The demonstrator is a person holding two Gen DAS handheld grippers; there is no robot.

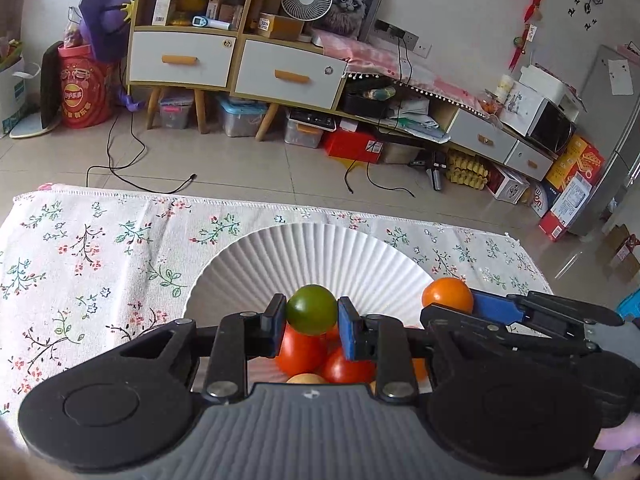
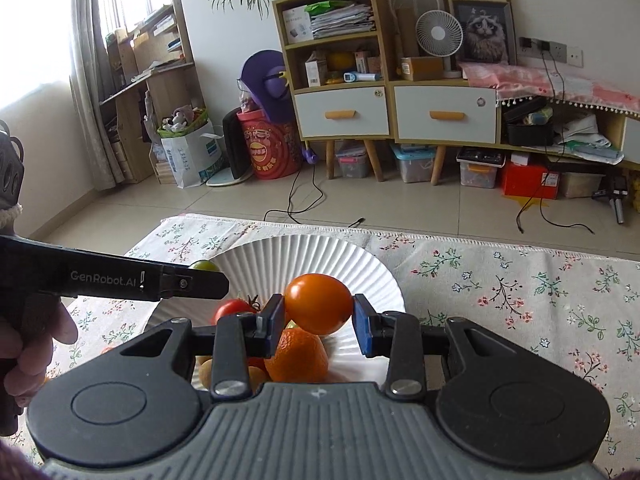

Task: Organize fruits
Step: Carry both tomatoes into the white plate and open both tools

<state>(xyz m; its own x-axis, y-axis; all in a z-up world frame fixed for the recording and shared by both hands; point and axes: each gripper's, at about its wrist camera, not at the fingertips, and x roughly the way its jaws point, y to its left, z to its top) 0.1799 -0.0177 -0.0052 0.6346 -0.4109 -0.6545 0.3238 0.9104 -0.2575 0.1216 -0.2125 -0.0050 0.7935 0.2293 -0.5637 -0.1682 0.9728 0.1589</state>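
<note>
My left gripper [image 1: 312,320] is shut on a small green tomato [image 1: 311,309], held over the near part of a white paper plate [image 1: 304,256]. Below it lie red tomatoes [image 1: 298,350] and a pale fruit. My right gripper [image 2: 319,314] is shut on an orange tomato [image 2: 318,303] above the same plate [image 2: 320,258]. Under it sit an orange [image 2: 298,354], a red tomato [image 2: 232,310] and small yellowish fruits [image 2: 206,372]. In the left wrist view the right gripper [image 1: 452,300] shows at the right with the orange tomato [image 1: 447,295]. The green tomato [image 2: 205,265] peeks over the left gripper's finger in the right wrist view.
The plate rests on a table covered by a floral cloth [image 1: 100,248]. Beyond the table's far edge lies tiled floor with black cables [image 1: 132,160], and shelves with drawers [image 2: 392,112] stand along the wall. A hand [image 2: 28,352] holds the left gripper's handle.
</note>
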